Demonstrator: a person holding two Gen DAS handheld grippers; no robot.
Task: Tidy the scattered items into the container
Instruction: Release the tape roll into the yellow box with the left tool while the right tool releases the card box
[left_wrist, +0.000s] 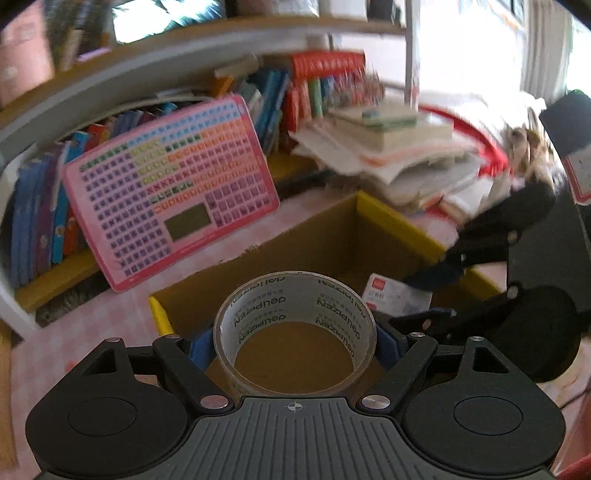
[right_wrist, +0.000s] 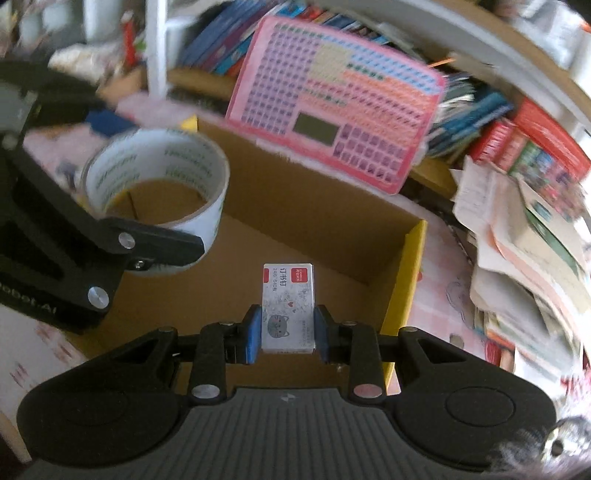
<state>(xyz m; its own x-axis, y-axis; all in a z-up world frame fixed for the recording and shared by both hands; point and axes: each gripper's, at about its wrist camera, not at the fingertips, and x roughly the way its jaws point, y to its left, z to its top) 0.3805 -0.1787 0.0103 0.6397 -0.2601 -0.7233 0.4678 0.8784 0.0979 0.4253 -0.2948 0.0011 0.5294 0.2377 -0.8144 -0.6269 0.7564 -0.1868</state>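
Note:
My left gripper (left_wrist: 294, 343) is shut on a roll of clear tape (left_wrist: 295, 295) and holds it above the open cardboard box (left_wrist: 317, 240). The roll also shows in the right wrist view (right_wrist: 155, 192), held by the left gripper (right_wrist: 147, 236) over the box's left side. My right gripper (right_wrist: 287, 338) is shut on a small white staple box (right_wrist: 288, 306) with a cat drawing, held over the cardboard box's floor (right_wrist: 314, 236). In the left wrist view the staple box (left_wrist: 397, 295) sits in the right gripper (left_wrist: 436, 284) at the box's right.
A pink button tablet (left_wrist: 170, 188) leans against a bookshelf behind the box; it also shows in the right wrist view (right_wrist: 332, 103). A messy stack of books and papers (left_wrist: 399, 155) lies to the box's right on a pink checked cloth (left_wrist: 92, 332).

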